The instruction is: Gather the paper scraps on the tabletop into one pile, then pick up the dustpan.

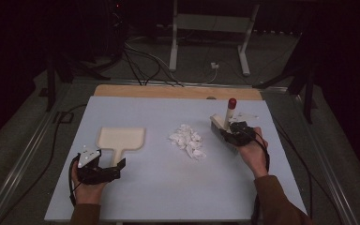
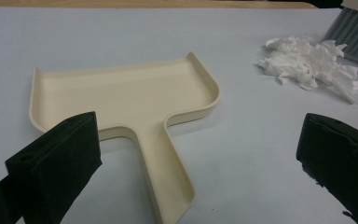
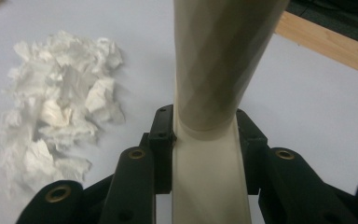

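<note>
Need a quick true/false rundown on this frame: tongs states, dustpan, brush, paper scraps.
1. The right tongs are shut on the brush. True.
2. The left tongs already grip the dustpan. False: the jaws stand open on either side of its handle, not touching it.
3. The paper scraps lie inside the dustpan. False: they lie in a heap on the table, between dustpan and brush.
4. The brush handle has a red tip. True.
5. The dustpan lies flat on the table. True.
</note>
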